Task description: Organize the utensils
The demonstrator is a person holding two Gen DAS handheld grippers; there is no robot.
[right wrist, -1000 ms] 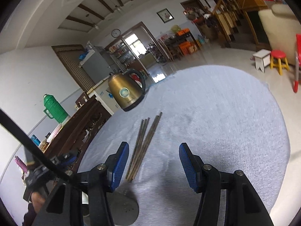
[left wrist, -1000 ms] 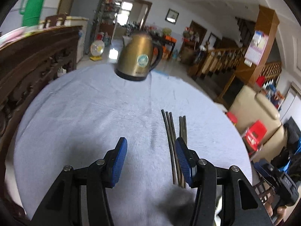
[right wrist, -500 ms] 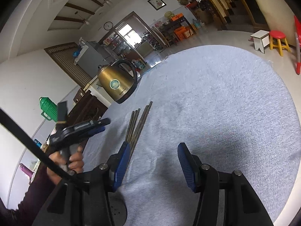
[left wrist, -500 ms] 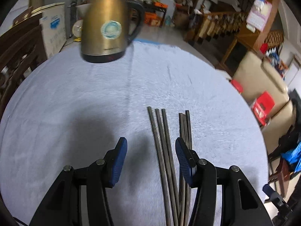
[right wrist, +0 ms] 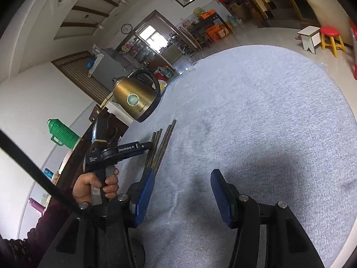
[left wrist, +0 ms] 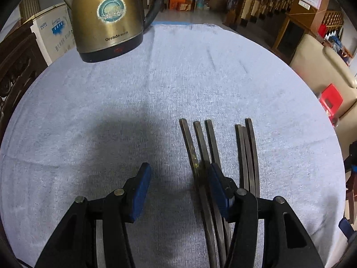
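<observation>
So the round table has a pale blue-grey cloth point(left wrist: 156, 93) over it, and a brass-coloured electric kettle point(left wrist: 107, 17) sits up at about 11 o'clock in the left wrist view. The left gripper point(left wrist: 178, 178) is spread, nothing pinched, pointing steeply down at the cloth. The chopsticks point(left wrist: 198, 147) lie flat at roughly 5 o'clock from the kettle, six dark sticks in two bunches of three; its right pad sits over the left bunch, and whether it touches is hard to say. The right gripper point(right wrist: 181, 193) is spread too, over bare cloth, with the sticks at its 11 o'clock beside the person's hand point(right wrist: 96, 187).
</observation>
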